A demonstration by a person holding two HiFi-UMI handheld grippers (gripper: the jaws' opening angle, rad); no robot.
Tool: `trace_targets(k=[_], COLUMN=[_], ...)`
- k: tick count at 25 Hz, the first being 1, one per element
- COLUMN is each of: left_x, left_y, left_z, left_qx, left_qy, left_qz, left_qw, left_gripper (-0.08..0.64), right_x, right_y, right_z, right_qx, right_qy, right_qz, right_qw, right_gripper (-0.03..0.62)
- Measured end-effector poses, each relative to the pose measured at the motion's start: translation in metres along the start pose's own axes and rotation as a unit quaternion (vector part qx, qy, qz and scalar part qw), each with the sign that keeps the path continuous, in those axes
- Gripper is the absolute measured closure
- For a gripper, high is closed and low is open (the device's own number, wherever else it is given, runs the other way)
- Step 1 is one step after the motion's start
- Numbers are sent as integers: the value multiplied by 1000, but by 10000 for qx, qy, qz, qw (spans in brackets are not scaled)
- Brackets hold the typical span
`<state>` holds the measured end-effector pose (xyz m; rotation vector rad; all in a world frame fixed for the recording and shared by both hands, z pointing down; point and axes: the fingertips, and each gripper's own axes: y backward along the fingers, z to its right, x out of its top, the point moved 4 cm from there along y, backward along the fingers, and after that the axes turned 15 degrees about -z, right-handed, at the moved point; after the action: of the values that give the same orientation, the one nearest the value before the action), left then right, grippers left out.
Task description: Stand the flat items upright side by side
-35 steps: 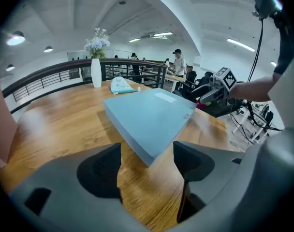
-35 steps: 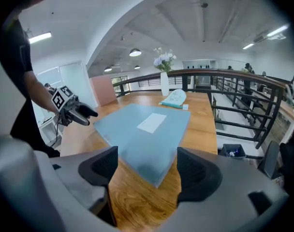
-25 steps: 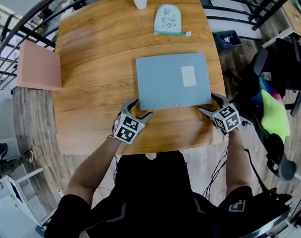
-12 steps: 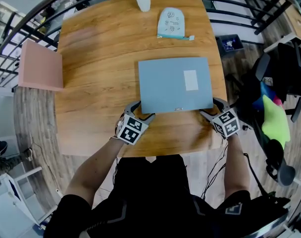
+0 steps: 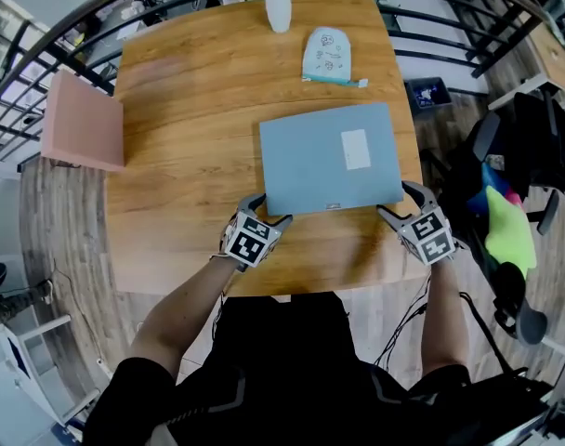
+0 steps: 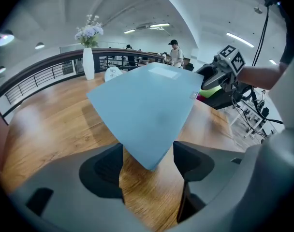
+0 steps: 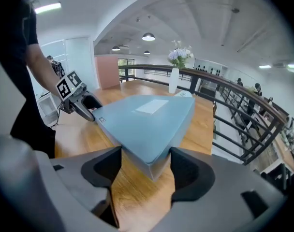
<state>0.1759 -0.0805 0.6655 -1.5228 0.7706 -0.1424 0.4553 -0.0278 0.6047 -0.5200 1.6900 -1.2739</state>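
Toward the near edge of the wooden table [image 5: 190, 156]: blue flat case [image 5: 329, 161], lying flat, white label up, not yet stood upright. At its near left corner, left gripper [image 5: 267, 210], jaws spread, tip of the corner between them over bare wood. At its near right corner, right gripper [image 5: 396, 200], jaws closing, corner between the pads, case resting on the tabletop. Beyond the case and well apart from it, pale pouch [image 5: 326, 56] with small drawings, lying flat. Farther back, at the far edge, white vase [image 5: 278, 7] with flowers, upright. Off the table's left side, pink panel [image 5: 81, 124]. Behind the table, dark curved railing [image 6: 45, 76]. Off to the right, yellow-green cloth [image 5: 508, 235] on a black chair.
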Motion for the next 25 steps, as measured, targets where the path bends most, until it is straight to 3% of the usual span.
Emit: trace_targets(k=[7,15,20,25], left_x=[-10,-20,-34,-40], left_y=[1,-7,-6,-6], left_z=[-16,-23,-22,-27], left_qx=[155,-190,-658,-717], left_qy=[-144,-283,44,-134], left_qz=[-76,-487,-596,-569], left_qw=[9997,9982,9960,9957], left_gripper=[222,222,221,221], right_x=[64,135,168,197], right_y=[51,96,104,110], right_z=[-25,-68,-99,-126], right_qx=[-570,-1172,-1394,-1557], right_qy=[685,1560,2255,2758], right_qz=[284,382,347,407], right_qw=[9956,9800,9636,9476], right_gripper=[278,287,290,291])
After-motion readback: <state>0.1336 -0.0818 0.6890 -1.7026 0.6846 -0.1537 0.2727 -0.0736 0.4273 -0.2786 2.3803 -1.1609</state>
